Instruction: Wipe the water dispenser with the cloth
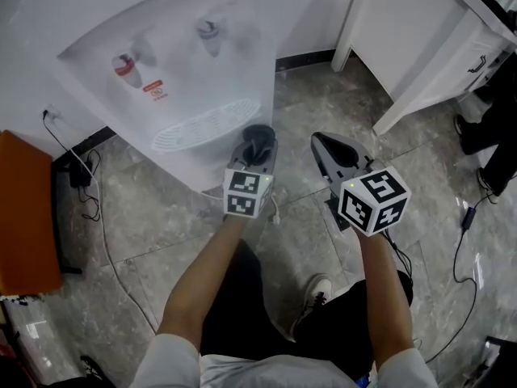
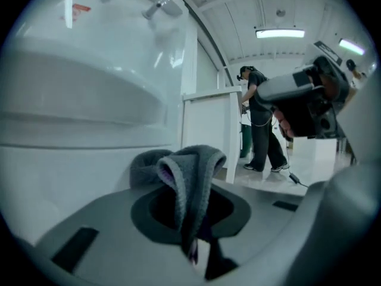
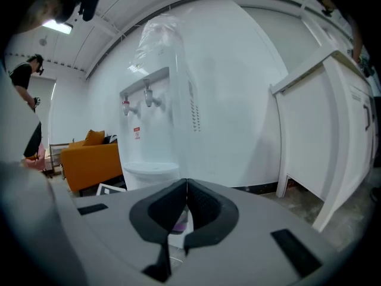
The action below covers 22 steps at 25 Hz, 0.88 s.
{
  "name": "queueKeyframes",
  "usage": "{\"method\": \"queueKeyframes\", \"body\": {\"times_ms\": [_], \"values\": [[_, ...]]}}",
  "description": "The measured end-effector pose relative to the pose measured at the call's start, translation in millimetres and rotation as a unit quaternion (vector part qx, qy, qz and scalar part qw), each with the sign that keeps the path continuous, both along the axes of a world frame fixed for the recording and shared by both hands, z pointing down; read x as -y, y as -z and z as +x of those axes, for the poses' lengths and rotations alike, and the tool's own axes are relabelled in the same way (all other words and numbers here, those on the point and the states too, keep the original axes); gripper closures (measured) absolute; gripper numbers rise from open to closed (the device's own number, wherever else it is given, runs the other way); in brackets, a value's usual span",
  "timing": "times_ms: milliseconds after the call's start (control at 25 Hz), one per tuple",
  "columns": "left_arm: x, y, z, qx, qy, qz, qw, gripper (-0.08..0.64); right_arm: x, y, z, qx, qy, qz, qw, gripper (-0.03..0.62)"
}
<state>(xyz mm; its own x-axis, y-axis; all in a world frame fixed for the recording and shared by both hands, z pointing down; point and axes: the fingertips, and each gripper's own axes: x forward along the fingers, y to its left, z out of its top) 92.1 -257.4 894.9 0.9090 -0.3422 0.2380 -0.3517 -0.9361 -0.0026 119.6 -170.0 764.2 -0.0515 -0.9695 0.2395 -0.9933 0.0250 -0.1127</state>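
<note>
1. The water dispenser (image 1: 174, 51) fills the upper left of the head view. It has a smooth, glossy white body with a curved front, two small taps, and an oval slotted drip tray (image 1: 203, 125) below them.
2. The cloth (image 2: 191, 170) is grey, thick and nubbly. It is folded into a soft loop that stands up from your left gripper's tips, at the centre of the left gripper view.
3. Your left gripper (image 1: 256, 153) has its jaws pinched on the cloth's lower fold, and only the fabric keeps them apart.
4. In the head view the cloth sits just beside the lower right edge of the drip tray. You cannot tell whether it touches the dispenser.
5. Your right gripper (image 3: 186, 186) has its jaws pressed together tip to tip, with nothing gripped. It is held beside the left one and points at the dispenser.
6. The floor (image 1: 161, 217) is grey, veined stone tile.
7. An orange sofa (image 1: 28, 217) is at the left edge of the head view.
8. A white cabinet (image 1: 420, 31) with flat panels stands in the upper right of that view.
</note>
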Motion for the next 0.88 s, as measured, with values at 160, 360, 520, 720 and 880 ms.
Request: {"method": "queueKeyframes", "body": {"times_ms": [160, 360, 520, 720, 880], "values": [[-13, -36, 25, 0.007, -0.066, -0.001, 0.9978, 0.488, -10, 5, 7, 0.024, -0.009, 0.005, 1.000, 0.577], [-13, -77, 10, 0.061, -0.121, 0.035, 0.9902, 0.488, -14, 5, 5, 0.017, -0.008, -0.003, 1.000, 0.578], [0, -99, -29, 0.068, -0.113, 0.009, 0.9912, 0.488, -7, 11, -3, 0.028, 0.001, 0.005, 1.000, 0.577], [25, -96, -93, 0.009, -0.035, -0.038, 0.9986, 0.488, 4, 12, -25, 0.015, 0.030, 0.014, 0.999, 0.578], [39, -84, -123, -0.014, -0.009, -0.038, 0.9992, 0.488, 13, 8, -36, 0.019, 0.037, 0.014, 0.999, 0.578]]}}
